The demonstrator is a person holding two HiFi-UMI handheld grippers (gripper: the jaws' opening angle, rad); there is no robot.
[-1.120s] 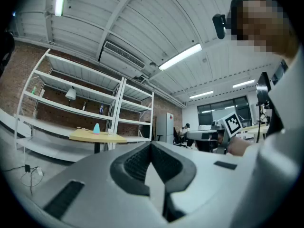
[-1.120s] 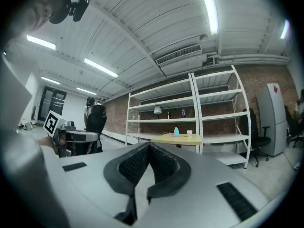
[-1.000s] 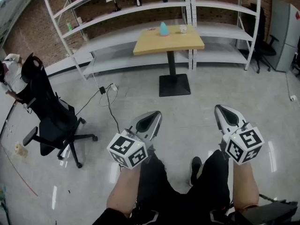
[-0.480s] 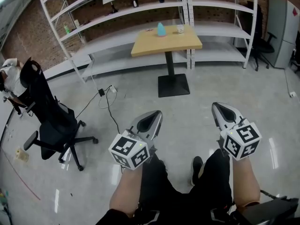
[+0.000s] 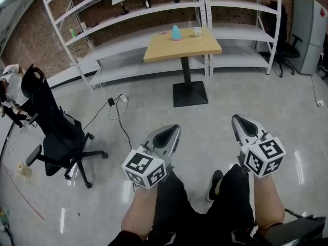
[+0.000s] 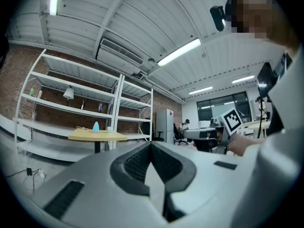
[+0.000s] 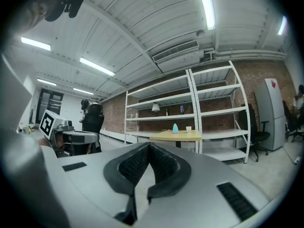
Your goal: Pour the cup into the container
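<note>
**Cup far off on the table, both grippers shut and empty**

We see the blue thing point(image 5: 177, 33) and, just to its right, the white cup point(image 5: 198, 32). They stand near each other on the far edge of the yellow table point(image 5: 182, 49). We cannot tell if the blue thing is the container. Both are well apart from our grippers, far ahead and up between them. The left gripper point(image 5: 168, 134) has its jaws pressed together with nothing in them. The right gripper point(image 5: 244, 124) is shut tight too, and it holds nothing.

Since half a second ago, the left gripper has slid a little down and to the right. The right gripper has hardly moved. The table sits in almost the same spot.

On the left stands a black chair on wheels point(image 5: 56, 132). Next to it a black cable point(image 5: 120, 121) lies on the floor point(image 5: 205, 118). White shelves point(image 5: 128, 14) run along the brick wall behind the table. Far right is a grey fridge point(image 5: 309, 35). Between the grippers and the table lies shiny grey floor. Our legs in black trousers point(image 5: 177, 204) show below the grippers.
</note>
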